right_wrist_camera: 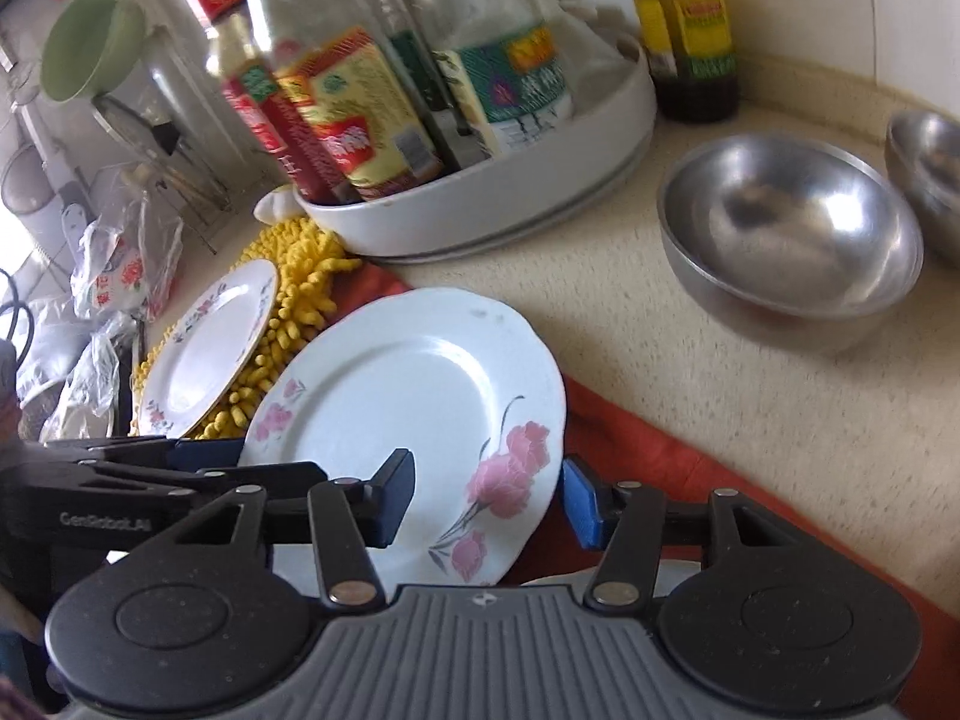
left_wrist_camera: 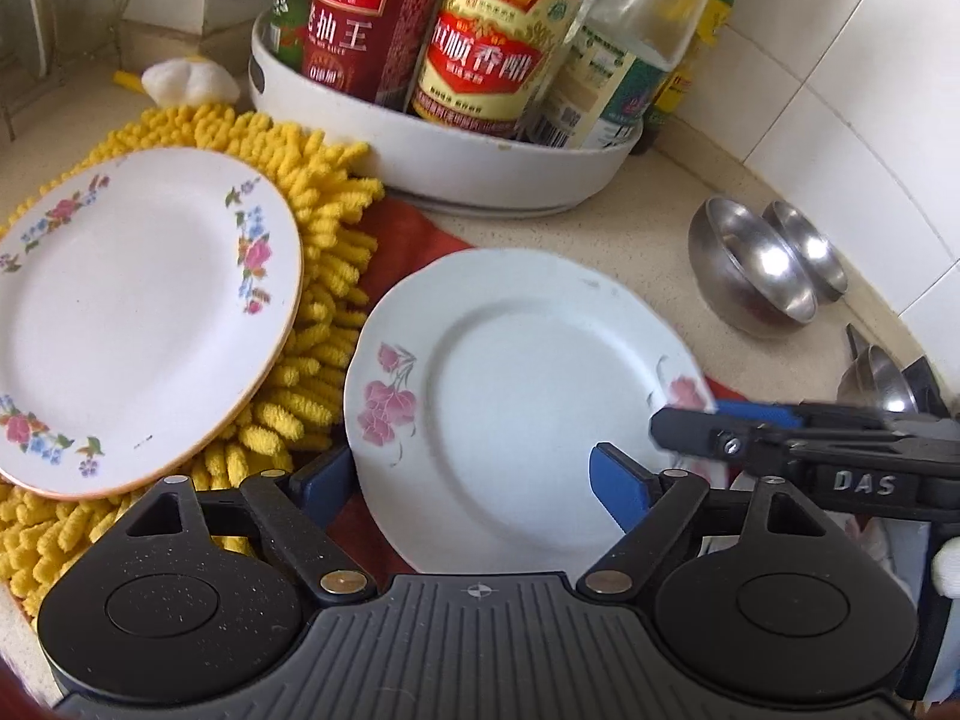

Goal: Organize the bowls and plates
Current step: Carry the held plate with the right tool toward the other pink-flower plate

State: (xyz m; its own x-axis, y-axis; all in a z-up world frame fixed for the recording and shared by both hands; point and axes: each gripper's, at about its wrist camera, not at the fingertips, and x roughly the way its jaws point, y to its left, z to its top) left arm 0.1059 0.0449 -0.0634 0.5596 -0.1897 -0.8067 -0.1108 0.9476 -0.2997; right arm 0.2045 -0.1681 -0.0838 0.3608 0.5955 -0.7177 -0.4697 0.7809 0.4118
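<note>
Left wrist view: the pink-rose plate (left_wrist_camera: 516, 396) lay tilted just ahead of the camera, its near rim between the fingers of the left tongs (left_wrist_camera: 471, 480)
Left tongs: spread wide, one pad beside the plate's left rim and the other over its face, neither seeming to press
Right wrist view: the right tongs (right_wrist_camera: 489, 501) straddled the same plate's near rim and appeared to pinch it, narrower than the left pair
Under the plate: a red cloth (right_wrist_camera: 630, 450) on the speckled surface (right_wrist_camera: 720, 390)
Neighbours: a gold-rimmed floral plate (left_wrist_camera: 138, 312) on a yellow chenille mat (left_wrist_camera: 324, 276) just to the left, a white tray (left_wrist_camera: 480, 174) of sauce bottles behind, two steel bowls (left_wrist_camera: 756, 270) well apart to the right
Step, as judged: stacking the rose plate onto the floral one
Risk: a one-sided rim hold could let the glazed plate pivot and slip onto the surface
Risk: both tongs crowded one rim, so a careless swing could knock them together or clip the floral plate
</note>
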